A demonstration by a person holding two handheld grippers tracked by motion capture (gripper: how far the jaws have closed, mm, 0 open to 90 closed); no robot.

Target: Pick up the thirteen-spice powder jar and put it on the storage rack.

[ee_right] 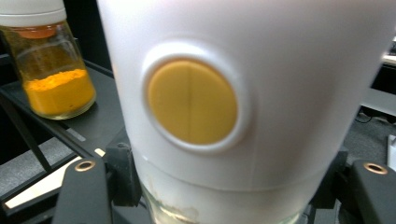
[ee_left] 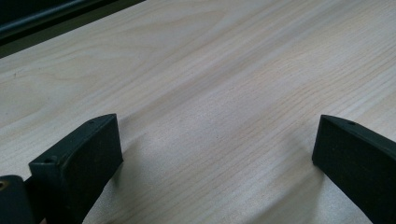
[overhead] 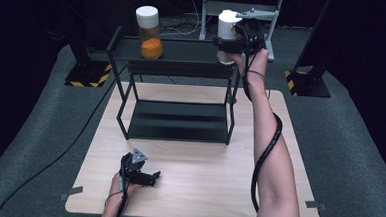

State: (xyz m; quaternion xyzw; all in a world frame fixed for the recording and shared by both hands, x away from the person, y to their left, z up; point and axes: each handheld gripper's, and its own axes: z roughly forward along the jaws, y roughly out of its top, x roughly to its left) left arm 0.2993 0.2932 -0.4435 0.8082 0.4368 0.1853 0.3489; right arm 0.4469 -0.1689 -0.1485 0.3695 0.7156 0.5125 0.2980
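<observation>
While the right gripper (overhead: 233, 44) clamps the white-capped jar (overhead: 228, 27) at the rack's top shelf (overhead: 184, 52), seemingly to shelve it beside the turmeric jar (overhead: 149, 26), the left gripper (overhead: 149, 179) rests wide-jawed, empty, on the table (overhead: 202, 179).

White jar (ee_right: 243, 93): very close in the right gripper view — its top and bottom are cut off.
Right gripper (overhead: 233, 44): its tips hide behind the jar.
Orange jar (ee_right: 46, 60): the lid is cut off.
Left gripper (ee_left: 215, 158): its jaws run off the bottom edge.
</observation>
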